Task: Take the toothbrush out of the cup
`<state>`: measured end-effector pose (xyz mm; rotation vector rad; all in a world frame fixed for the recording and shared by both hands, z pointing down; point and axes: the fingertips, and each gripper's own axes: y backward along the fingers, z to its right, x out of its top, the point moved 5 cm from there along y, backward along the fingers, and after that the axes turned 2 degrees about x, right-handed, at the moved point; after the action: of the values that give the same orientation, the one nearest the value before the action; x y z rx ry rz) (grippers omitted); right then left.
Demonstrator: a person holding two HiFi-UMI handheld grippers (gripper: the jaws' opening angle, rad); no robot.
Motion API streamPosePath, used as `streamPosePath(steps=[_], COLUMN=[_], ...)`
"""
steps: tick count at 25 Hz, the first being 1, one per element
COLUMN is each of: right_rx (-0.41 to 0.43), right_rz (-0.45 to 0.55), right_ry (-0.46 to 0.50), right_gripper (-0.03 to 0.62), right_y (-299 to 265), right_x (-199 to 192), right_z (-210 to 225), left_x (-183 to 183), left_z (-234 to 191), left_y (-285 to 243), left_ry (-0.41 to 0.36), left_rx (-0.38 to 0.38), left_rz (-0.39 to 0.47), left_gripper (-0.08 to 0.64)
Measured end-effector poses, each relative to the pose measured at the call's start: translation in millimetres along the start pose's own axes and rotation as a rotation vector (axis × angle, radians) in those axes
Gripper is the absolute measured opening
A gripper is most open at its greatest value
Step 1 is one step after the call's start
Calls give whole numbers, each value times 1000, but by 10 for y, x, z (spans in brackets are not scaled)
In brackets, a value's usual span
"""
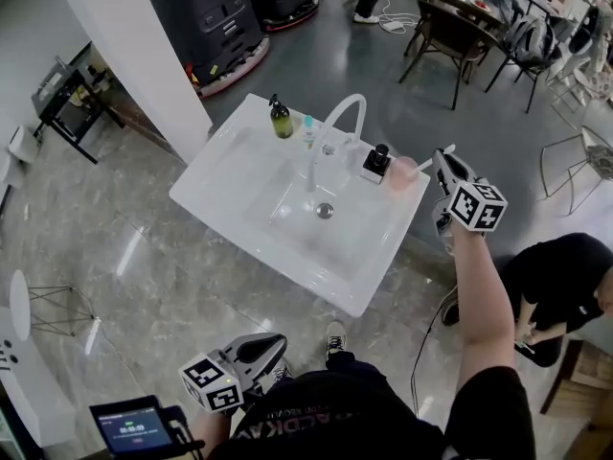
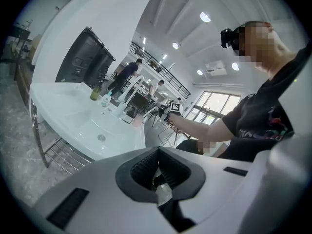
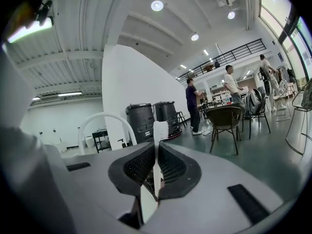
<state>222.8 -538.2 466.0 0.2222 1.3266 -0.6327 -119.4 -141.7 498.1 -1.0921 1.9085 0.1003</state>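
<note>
A pale pink cup [image 1: 404, 172] stands on the right rim of the white sink [image 1: 239, 175], beside a black object on a white base [image 1: 377, 163]. My right gripper [image 1: 441, 164] hovers just right of the cup and above it, shut on a white toothbrush [image 1: 428, 164]. In the right gripper view the toothbrush [image 3: 159, 133] stands upright between the pads, with its bristle head above the gripper's [image 3: 157, 150] tips. My left gripper [image 1: 266, 351] is low near the person's body, far from the sink; its jaws [image 2: 157, 152] meet with nothing held.
A curved white faucet [image 1: 337, 127], a green pump bottle [image 1: 280, 119] and a small clear bottle [image 1: 308, 130] line the sink's back edge. A white pillar [image 1: 134, 46] stands at the left. Chairs and a table [image 1: 460, 17] are behind, and a seated person [image 1: 560, 286] is at the right.
</note>
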Motion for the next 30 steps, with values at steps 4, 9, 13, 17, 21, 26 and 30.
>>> streamPosePath(steps=[4,9,13,17,21,26,30], right_rx=[1,0,6,15,23,51,73], right_rz=[17,26,36,45,39,44,48], right_ry=[10,30,58,71,83,76,57], right_gripper=[28,28,28,28,28,28,28], right_y=[171,405,602,797,1041,1260,1372], right_x=[53,85,46,-46,-95,-241,-439], right_z=[-178,-424,-617,-794,-1083,-1378,-1555], left_x=[32,35,-43,-121,-100,-127,-189], left_z=[-11,-21,-33,-61,-48,-95,-188], left_y=[77,187,230,264,401,463,487], left_ry=[-21,-44,-65,-84,-89,-114,-147], left_rx=[-25,-59,-90,-113,-124,-140,-152], left_rz=[-16,-26,-38,-51,-41,-36,-37], left_gripper=[8,8,9,8,8,8,8])
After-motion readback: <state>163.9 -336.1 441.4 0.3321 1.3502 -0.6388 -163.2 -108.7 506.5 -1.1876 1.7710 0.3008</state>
